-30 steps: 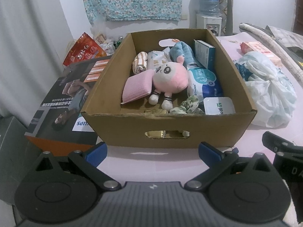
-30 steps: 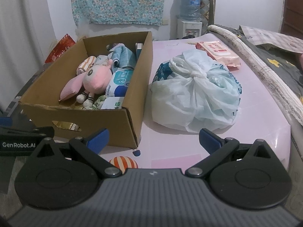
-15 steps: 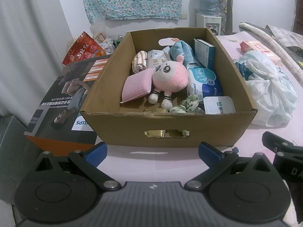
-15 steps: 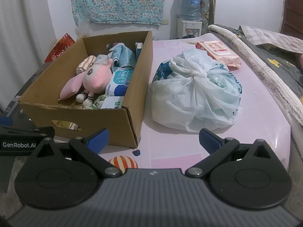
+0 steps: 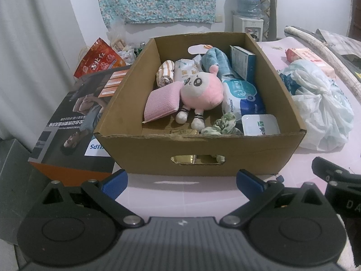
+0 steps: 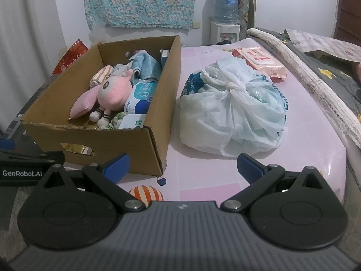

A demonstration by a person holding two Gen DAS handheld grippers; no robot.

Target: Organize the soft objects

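An open cardboard box [image 5: 198,151] [image 6: 117,142] stands on the pink table. It holds a pink plush toy [image 5: 200,92] [image 6: 115,92], a pink sponge pad [image 5: 161,103], a striped rolled cloth [image 5: 165,74], a blue towel [image 5: 215,59], tissue packs [image 5: 243,99] and a green scrunchie [image 5: 222,125]. A tied white plastic bag [image 6: 232,110] [image 5: 320,103] lies right of the box. My left gripper [image 5: 181,180] is open and empty in front of the box. My right gripper [image 6: 182,166] is open and empty, before the box's right corner and the bag.
A dark printed carton [image 5: 76,122] lies left of the box, with a red snack bag [image 5: 100,59] behind. A pink wipes pack [image 6: 259,62] lies behind the bag. A striped ball [image 6: 145,193] sits near my right gripper. Bedding [image 6: 315,79] lines the right edge.
Both views have shifted slightly; the box sits marginally lower and closer in the left wrist view. Nothing was taken hold of or let go.
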